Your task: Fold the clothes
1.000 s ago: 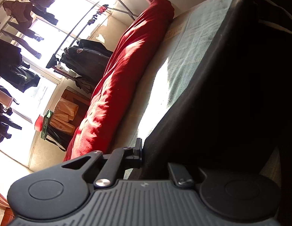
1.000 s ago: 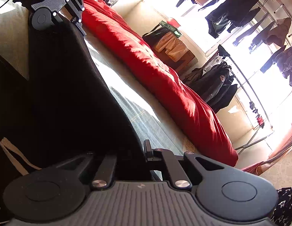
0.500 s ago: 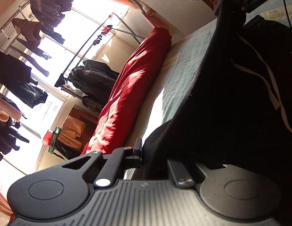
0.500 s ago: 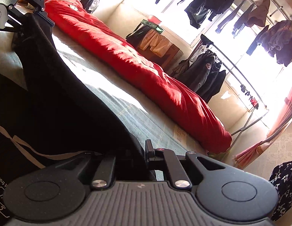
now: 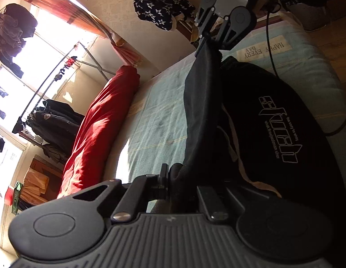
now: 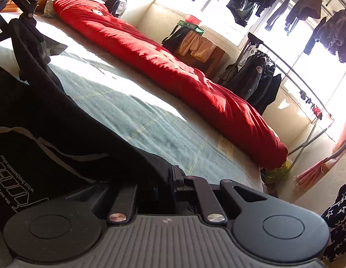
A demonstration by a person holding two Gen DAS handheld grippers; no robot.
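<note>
A black T-shirt point(image 5: 273, 120) with white lettering lies on a pale green bed cover point(image 5: 157, 120). My left gripper point(image 5: 173, 178) is shut on one edge of the shirt. My right gripper point(image 6: 170, 185) is shut on the opposite edge of the same shirt point(image 6: 50, 134). A band of black fabric point(image 5: 202, 102) stretches taut between the two grippers above the bed. The right gripper shows at the far end in the left wrist view point(image 5: 208, 38); the left gripper shows at the top left of the right wrist view point(image 6: 25, 15).
A long red duvet point(image 6: 184, 71) lies rolled along the far side of the bed. Beyond it stand a clothes rack with dark jackets point(image 6: 260, 78), a wooden cabinet point(image 6: 202, 51) and bright windows. A black cable point(image 5: 271, 51) crosses the bed cover.
Both grippers have swung down and back with the shirt edge, folding it over. The shirt's printed front has come into view and now lies lower on the bed.
</note>
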